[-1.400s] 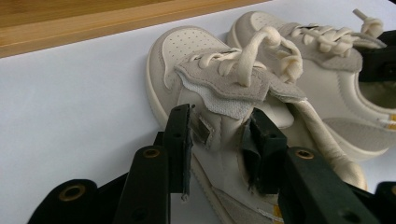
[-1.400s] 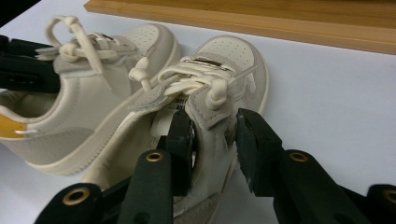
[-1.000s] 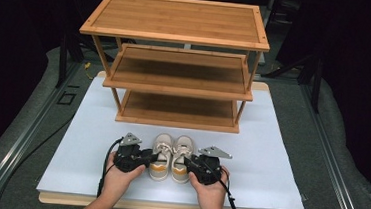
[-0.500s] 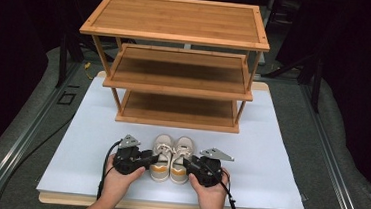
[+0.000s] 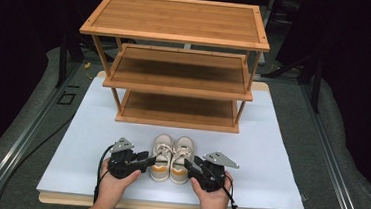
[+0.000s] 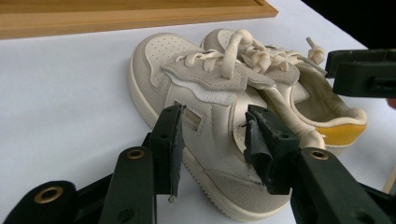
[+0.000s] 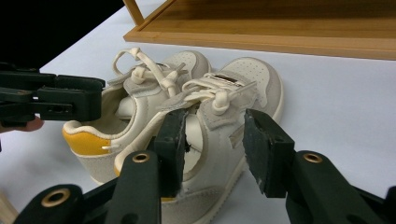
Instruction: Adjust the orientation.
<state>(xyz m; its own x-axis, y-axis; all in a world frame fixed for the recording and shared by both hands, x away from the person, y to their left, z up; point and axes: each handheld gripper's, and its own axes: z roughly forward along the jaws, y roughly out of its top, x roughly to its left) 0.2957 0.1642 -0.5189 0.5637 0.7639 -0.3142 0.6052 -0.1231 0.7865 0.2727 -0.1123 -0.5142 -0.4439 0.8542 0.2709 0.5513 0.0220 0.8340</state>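
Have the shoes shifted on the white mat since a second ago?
No. The pair of shoes sits at the same spot before the wooden rack, toes toward it, same gap to its bottom shelf.

Count, current frame:
- Shoes: 2. Left shoe (image 5: 161, 158), right shoe (image 5: 182, 159); cream, side by side, one pair.
- Laces: 2 sets, one per shoe.
- Yellow heel patches: 2, one per shoe.
- Shoe rack (image 5: 177, 58): 1, wooden.
- Rack shelves: 3 tiers — top, middle, bottom.
- Tools: 2. Left tool (image 5: 148, 160), right tool (image 5: 191, 165).
- Jaws: 2 per tool, 4 total.
- Hands: 2, one per tool.
- White board (image 5: 269, 161): 1, on counter.
- Counter (image 5: 320, 145): 1.
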